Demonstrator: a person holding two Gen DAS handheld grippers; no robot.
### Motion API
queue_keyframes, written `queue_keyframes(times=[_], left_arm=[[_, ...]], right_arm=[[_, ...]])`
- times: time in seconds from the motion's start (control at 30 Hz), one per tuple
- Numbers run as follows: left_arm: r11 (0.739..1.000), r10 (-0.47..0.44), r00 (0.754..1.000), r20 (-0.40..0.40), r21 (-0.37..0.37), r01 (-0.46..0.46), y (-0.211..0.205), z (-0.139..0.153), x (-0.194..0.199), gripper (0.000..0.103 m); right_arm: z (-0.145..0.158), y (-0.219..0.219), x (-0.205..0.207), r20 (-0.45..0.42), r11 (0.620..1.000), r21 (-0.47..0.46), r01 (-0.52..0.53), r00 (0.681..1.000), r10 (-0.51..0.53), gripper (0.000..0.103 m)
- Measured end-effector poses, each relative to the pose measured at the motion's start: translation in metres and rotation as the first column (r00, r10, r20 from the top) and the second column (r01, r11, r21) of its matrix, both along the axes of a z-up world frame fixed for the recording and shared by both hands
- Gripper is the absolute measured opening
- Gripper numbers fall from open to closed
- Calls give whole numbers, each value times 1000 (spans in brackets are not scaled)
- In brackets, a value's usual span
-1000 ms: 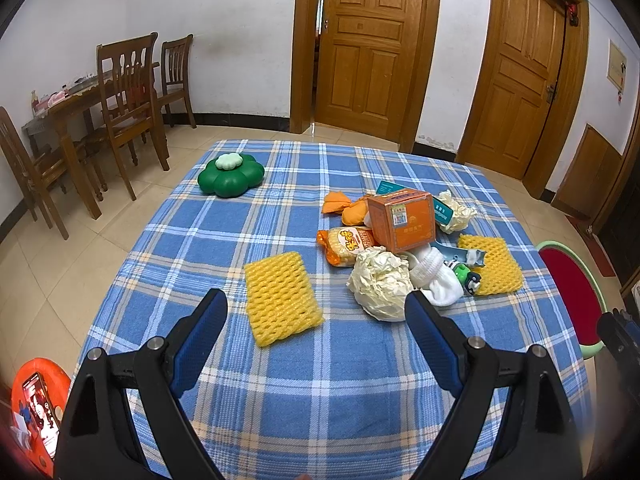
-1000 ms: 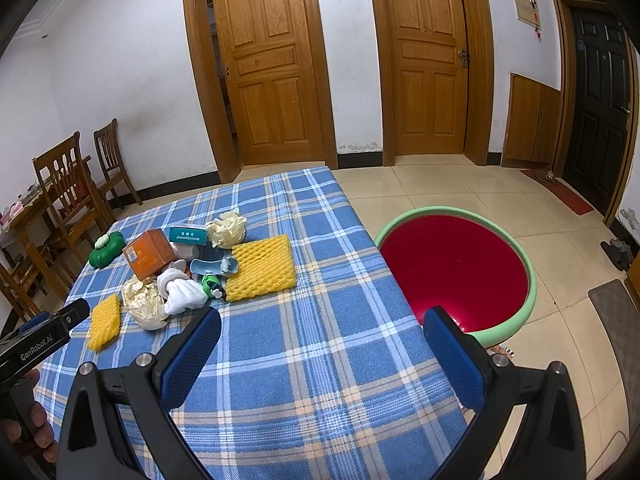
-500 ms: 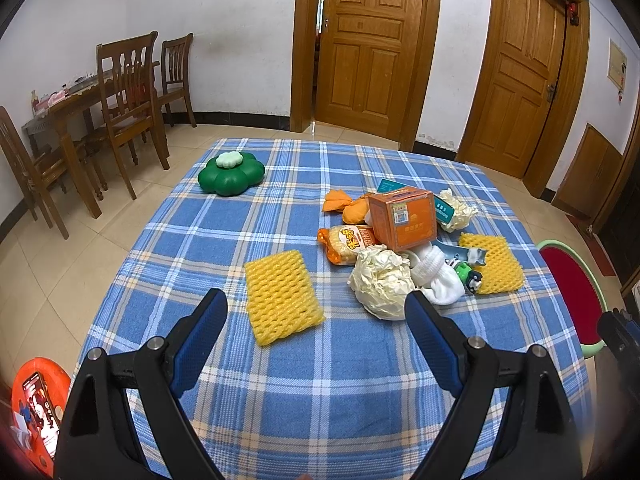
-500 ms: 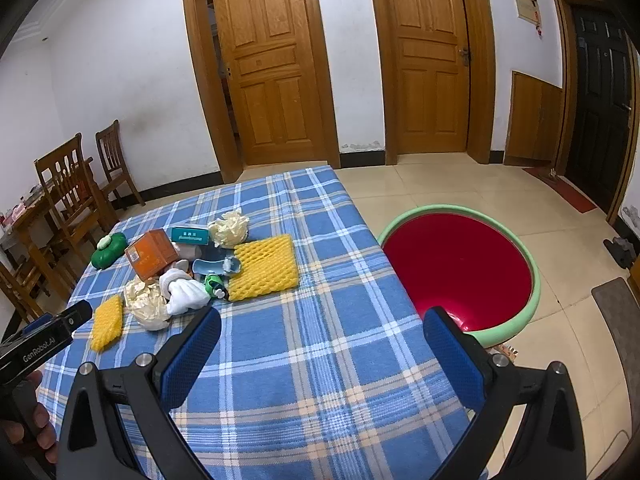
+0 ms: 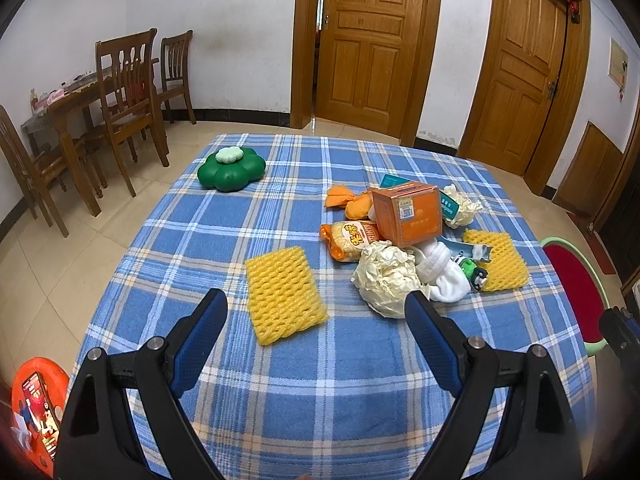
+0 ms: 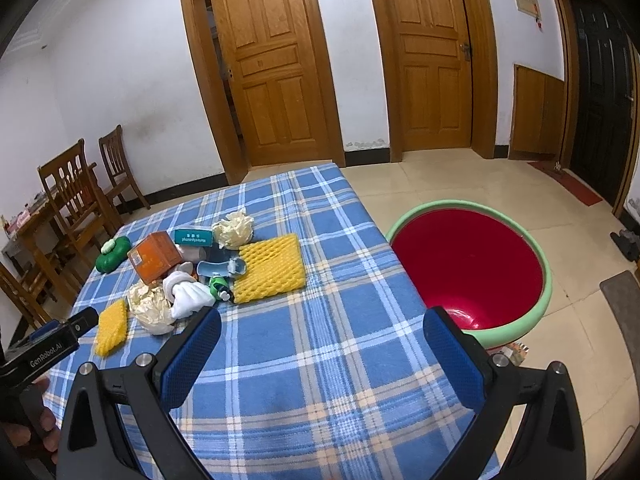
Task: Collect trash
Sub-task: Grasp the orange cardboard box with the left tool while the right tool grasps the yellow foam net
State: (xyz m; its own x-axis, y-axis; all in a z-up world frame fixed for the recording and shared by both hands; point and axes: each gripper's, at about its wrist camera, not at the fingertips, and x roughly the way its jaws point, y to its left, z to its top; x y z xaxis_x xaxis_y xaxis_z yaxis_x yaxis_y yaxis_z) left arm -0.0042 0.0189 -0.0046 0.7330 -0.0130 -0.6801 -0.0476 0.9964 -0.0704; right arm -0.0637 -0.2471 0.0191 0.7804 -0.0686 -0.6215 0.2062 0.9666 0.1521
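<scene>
From the left wrist view, the left tool (image 5: 316, 312) is spread wide and holds nothing. It hangs over the near part of the counter (image 5: 320, 400), which has a blue checked cloth. A yellow foam net (image 5: 284, 294) lies just ahead of it. To the right sits the trash pile (image 5: 416, 248), with an orange box (image 5: 408, 214), a snack bag (image 5: 352, 238) and crumpled paper (image 5: 386, 280). I cannot read the words on them.

From the right wrist view, the right tool (image 6: 320, 344) is also spread wide and empty. The red basin (image 6: 468, 264) on the floor to the right looks empty, so no trash seems collected yet. The other tool's body reads "GenRobot.AI".
</scene>
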Motion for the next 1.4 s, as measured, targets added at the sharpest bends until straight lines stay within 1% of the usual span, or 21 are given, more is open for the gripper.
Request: queue_keyframes(times=[0.1,0.27,0.4,0.5,0.6,0.77,0.9,0.97,1.1,1.2,1.3,1.37,1.4], left_arm=[[1000,9,1000,-8,10,-9,0,-2,6,90],[1000,6,999,-36,-6,-7,4,-8,18,88],[1000,-11,999,-35,-11,10,4,-5,28,88],[999,-37,999,-25,-22,36,0,0,35,88],[997,-69,997,-23,-44,68,-7,4,46,88],[991,-120,992,-37,-69,117,-23,6,64,88],[987,-147,988,-46,-71,144,-39,3,77,87],[985,-163,985,-57,-73,159,-46,1,85,83],[983,-176,981,-78,-68,171,-57,-6,99,78],[982,-179,980,-86,-83,172,-58,-10,104,76],[978,-189,978,-86,-109,179,-59,-13,109,66],[973,-200,976,-89,-137,187,-57,-15,113,54],[970,-204,975,-85,-153,190,-56,-16,114,54]], right_arm=[[-3,-4,3,2,1000,16,5,1000,-5,103],[-6,-7,9,1,1000,10,23,1000,-23,103],[-8,-10,17,17,999,30,-15,1000,15,103],[-10,-12,23,3,999,44,-4,1000,4,103],[-11,-15,31,-29,999,41,-3,1000,4,103],[-15,-21,43,-68,999,36,-6,998,8,103],[-18,-24,55,-83,999,38,-18,996,22,103],[-18,-24,61,-88,999,38,-29,996,33,103],[-18,-22,74,-89,998,31,-51,995,54,103],[-20,-21,85,-104,998,31,-61,992,64,103],[-23,-19,94,-113,996,34,-77,990,80,103],[-25,-16,102,-122,995,35,-95,988,99,103],[-26,-15,104,-125,994,37,-102,987,106,101]])
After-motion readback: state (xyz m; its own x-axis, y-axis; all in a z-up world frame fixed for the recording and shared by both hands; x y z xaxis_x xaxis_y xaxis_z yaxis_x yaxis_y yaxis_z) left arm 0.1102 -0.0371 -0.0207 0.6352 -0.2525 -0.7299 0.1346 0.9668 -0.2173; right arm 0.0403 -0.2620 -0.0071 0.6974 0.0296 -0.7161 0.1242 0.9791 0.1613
